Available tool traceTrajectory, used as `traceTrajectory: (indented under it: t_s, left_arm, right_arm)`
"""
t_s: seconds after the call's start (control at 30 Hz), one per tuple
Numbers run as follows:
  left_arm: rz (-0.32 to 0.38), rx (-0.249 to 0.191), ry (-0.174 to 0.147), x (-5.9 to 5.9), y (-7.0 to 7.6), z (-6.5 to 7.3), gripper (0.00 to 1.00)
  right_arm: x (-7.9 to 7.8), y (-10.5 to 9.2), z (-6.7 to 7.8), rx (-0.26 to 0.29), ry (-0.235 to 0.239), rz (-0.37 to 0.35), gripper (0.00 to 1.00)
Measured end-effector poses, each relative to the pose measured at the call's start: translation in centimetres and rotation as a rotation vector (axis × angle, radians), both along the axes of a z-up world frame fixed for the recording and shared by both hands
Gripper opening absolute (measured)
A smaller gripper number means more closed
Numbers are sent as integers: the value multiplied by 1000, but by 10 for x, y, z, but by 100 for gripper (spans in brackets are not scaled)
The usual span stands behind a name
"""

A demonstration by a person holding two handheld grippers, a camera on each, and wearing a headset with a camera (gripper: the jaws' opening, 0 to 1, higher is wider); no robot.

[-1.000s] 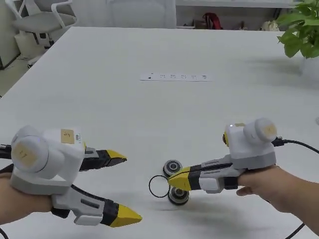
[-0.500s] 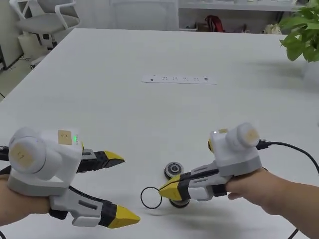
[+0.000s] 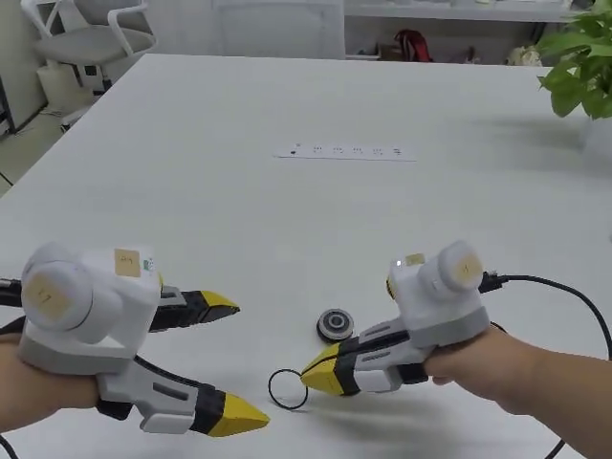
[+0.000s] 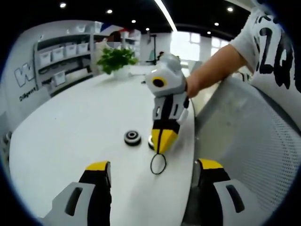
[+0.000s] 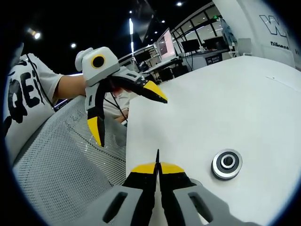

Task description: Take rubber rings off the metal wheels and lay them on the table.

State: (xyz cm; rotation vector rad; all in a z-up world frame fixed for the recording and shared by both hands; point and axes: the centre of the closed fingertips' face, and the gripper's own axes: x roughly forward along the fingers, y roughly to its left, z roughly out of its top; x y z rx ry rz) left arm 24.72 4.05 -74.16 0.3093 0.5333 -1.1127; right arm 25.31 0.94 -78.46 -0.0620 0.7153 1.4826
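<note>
Where the ring (image 3: 272, 390) is: at the yellow tips of the right gripper (image 3: 314, 376), low over the worktop (image 3: 287, 220).
Right jaws: pressed together on the ring's edge. The right gripper view shows it as a thin black line rising between the tips.
Ring and worktop: touching or apart, cannot tell.
Left gripper (image 3: 239, 360): jaws wide apart with nothing between them, just left of the ring.
Wheel (image 3: 335, 324): flat on the worktop, just beyond the right gripper's tips, apart from the ring.
Second wheel (image 4: 151, 142): mostly hidden behind the right gripper in the left gripper view.
</note>
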Motion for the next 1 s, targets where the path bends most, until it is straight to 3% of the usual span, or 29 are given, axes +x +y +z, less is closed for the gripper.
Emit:
traceTrajectory:
  t_s: [0.27,0.67,1.0]
  left_arm:
    - [0,5,7,0,1,-1,76]
    - [-9,11,22,-1,0,-5,75]
    - [-24,21,24,1,-3,-5,74]
  right_arm:
    - [4,-1,-2,-6,-31,-2,2]
    - [9,-3,-5,-7,-65,-18,17]
    - [13,-4,4,26,-71,-36,23]
